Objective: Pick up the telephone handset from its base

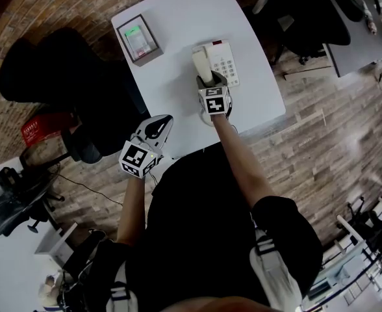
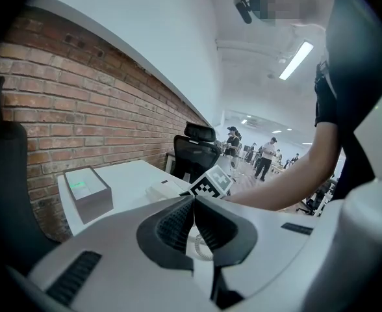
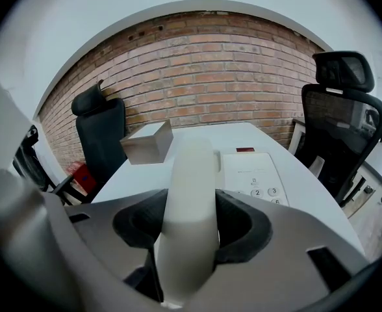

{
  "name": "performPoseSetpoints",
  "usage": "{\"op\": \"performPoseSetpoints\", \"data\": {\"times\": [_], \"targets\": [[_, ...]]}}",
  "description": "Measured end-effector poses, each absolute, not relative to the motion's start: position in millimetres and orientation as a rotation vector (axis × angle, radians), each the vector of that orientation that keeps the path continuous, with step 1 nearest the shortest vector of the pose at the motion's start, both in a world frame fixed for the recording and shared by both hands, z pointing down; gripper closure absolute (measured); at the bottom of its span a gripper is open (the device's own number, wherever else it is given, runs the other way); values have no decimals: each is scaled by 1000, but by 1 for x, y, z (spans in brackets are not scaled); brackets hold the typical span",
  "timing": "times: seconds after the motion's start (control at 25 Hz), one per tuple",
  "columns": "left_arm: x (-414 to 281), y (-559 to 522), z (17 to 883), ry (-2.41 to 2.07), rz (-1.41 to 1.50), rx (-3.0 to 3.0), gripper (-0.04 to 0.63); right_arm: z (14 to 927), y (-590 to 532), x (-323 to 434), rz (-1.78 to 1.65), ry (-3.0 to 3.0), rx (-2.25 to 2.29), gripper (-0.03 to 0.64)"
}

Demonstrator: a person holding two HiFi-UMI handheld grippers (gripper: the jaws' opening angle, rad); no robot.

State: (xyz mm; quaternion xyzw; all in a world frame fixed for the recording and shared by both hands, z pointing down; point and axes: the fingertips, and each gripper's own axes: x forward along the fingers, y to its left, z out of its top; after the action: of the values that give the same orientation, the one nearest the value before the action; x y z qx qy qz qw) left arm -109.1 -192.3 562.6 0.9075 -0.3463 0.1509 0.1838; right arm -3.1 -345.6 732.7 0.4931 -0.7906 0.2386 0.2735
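Two grippers: right gripper (image 1: 207,82) clamped on handset (image 1: 202,64) at left side of the phone base (image 1: 227,64); left gripper (image 1: 165,120) pressed together (nothing between), well back from that base.

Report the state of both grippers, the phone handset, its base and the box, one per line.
Right gripper: shut on the handset.
Handset: clamped between the fingers, over the base; cannot tell whether it is lifted or resting.
Base: flat on the table, keypad up.
Left gripper: fingers shut, holding nothing.
Box: on the table, green light lit.
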Motion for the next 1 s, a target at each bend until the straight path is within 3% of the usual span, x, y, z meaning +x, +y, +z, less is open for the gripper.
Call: {"op": "performPoseSetpoints", "data": {"times": [1.0], "targets": [[-112, -151, 542, -985, 316, 2647, 574, 669, -237, 2, 789, -2424, 1167, 408]]}}
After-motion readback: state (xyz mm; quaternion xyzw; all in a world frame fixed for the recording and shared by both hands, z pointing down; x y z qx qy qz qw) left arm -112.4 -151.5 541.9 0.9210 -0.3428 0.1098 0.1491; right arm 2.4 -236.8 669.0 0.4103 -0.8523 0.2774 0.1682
